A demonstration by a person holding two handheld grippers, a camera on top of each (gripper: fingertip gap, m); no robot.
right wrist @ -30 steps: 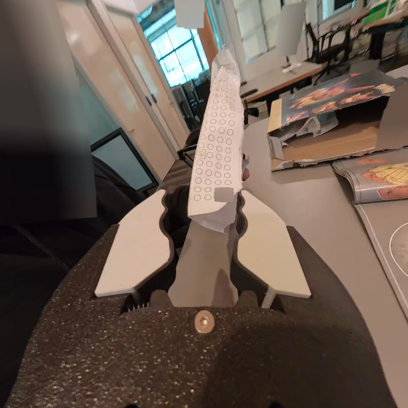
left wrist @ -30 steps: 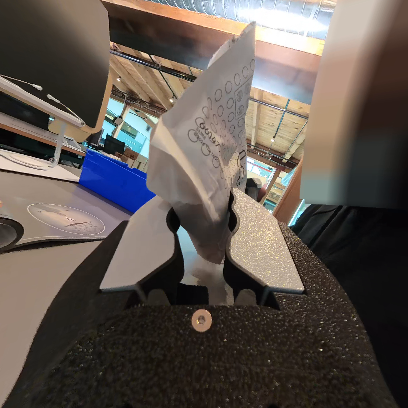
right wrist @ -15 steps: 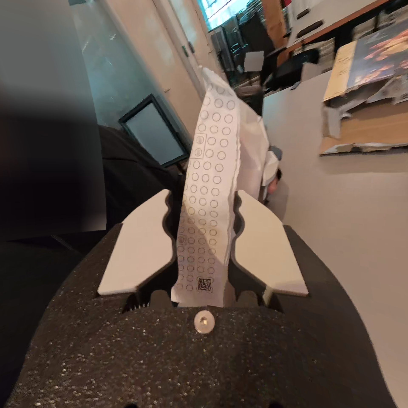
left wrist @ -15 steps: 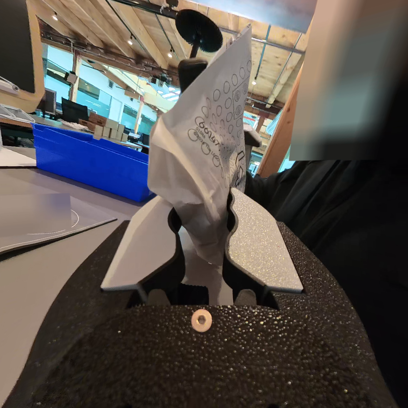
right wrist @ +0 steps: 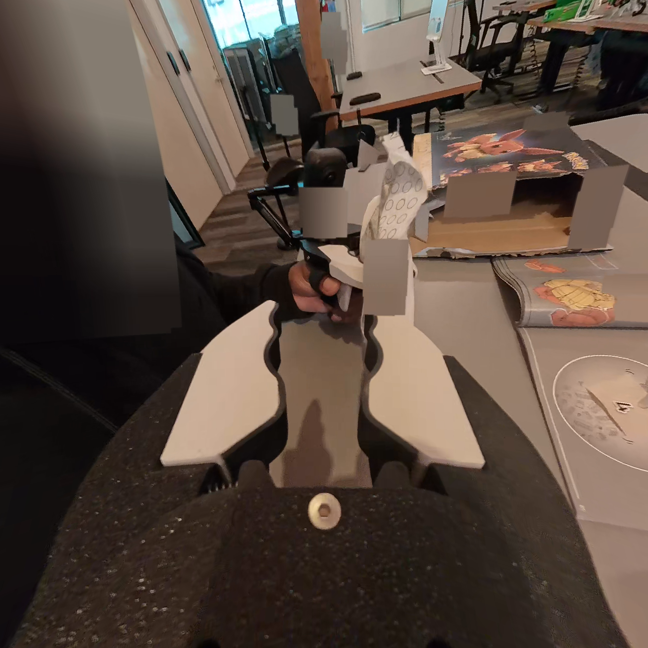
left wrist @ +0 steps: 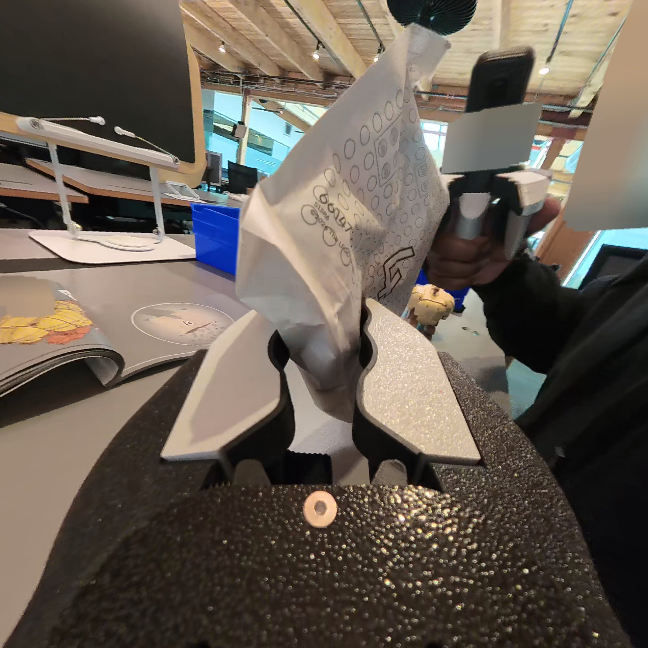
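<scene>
My left gripper [left wrist: 321, 326] is shut on the bunched lower end of a crumpled white paper bag [left wrist: 336, 217] printed with small circles, and the bag stands up above the fingers. The right wrist view shows the same bag [right wrist: 396, 196] rising from that gripper, which a hand [right wrist: 308, 287] holds over the table edge. My right gripper [right wrist: 321, 319] is open with nothing between its fingers; only the grey table [right wrist: 456, 315] shows through the gap. It is a short way back from the bag. The hand holding it [left wrist: 466, 252] is behind the bag in the left wrist view.
An open booklet [left wrist: 70, 336] lies on the table at the left, with a blue bin [left wrist: 214, 235] and a white stand [left wrist: 115, 245] behind it. A small cream toy figure [left wrist: 429, 306] stands beyond the bag. A torn cardboard box [right wrist: 508, 228] lies at the far right.
The bag's top stood between my right gripper's fingers earlier; that gripper has drawn back, is bare, and its jaws have narrowed. My left gripper has kept its hold on the bag.
</scene>
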